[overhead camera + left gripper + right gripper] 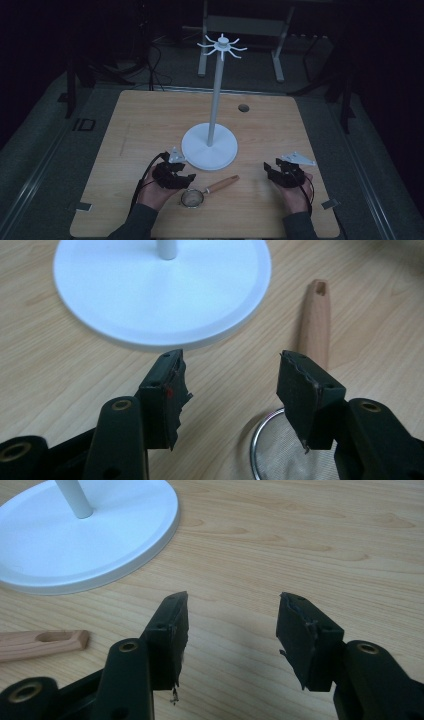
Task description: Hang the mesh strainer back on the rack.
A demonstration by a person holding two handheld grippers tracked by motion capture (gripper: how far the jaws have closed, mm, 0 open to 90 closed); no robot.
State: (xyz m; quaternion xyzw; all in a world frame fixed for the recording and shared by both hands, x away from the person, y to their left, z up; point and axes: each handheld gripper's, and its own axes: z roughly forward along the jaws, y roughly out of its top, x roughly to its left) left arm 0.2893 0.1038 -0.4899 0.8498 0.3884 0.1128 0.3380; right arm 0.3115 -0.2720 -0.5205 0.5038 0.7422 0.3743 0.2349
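Table: I see a wooden table (140, 125) with a small dark hole (243, 108) near the far edge.
Stand: a tall white stand (209, 145) sits in the middle, with a thin pole and little hooks (221, 46) on top.
Strainer: the small strainer (192, 198) lies flat on the table, just in front of the stand's round foot — between my two hands, nearer the left one.
Handle: its wooden handle (222, 184) points up and to the right, toward the stand, and has a hole at the end (320, 288).
My left tongs: the left gripper (181, 175) is wide open with nothing between its tips. It hangs just beside the strainer; in the left gripper view the mesh rim (280, 450) shows under the right tip.
My right tongs: the right gripper (272, 167) is wide open too — nothing in it, bare wood under it.
Right side: in the right gripper view the handle end (45, 642) lies well off to the left, apart from the tips.
Hands: my left hand (152, 196) and right hand (296, 197) come in from the near edge.
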